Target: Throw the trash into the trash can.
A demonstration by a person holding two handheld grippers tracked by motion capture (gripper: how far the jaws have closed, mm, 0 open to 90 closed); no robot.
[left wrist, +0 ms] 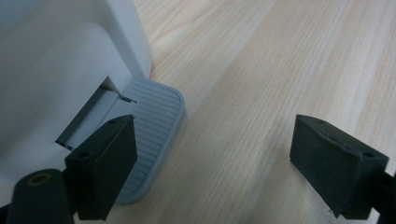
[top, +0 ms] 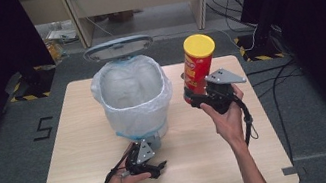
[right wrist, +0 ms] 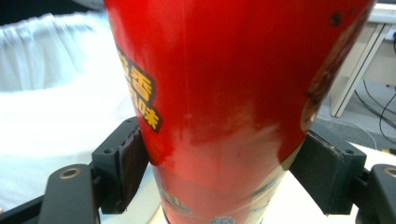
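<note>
- The can (top: 198, 65), red with a yellow lid, is held up off the desk (top: 72, 138) just right of the bin (top: 135, 101), upright with a slight tilt.
- The right tongs (top: 198, 99) are closed on the can's lower body, one pad on each side; the right gripper view shows both pads (right wrist: 132, 161) pressed against the red wall (right wrist: 219, 116) (yellow printed characters on its left side).
- The can's lid and base are cut off in the right gripper view; its lower label is blurred and unreadable there.
- The left tongs (top: 157, 168) sit low on the desk in front of the bin, jaws spread wide and holding nothing.
- In the left gripper view one pad (left wrist: 109, 163) overlaps the bin's grey ribbed pedal (left wrist: 156, 126); whether it presses on it I cannot tell. The other pad hangs over bare wood (left wrist: 261, 70).
- The pedal is hidden in the high view behind the left tongs and hand (top: 126, 181).
- The bin stands mid-desk, lined with a white bag (top: 114, 87), its grey lid (top: 117, 47) raised at the back.
</note>
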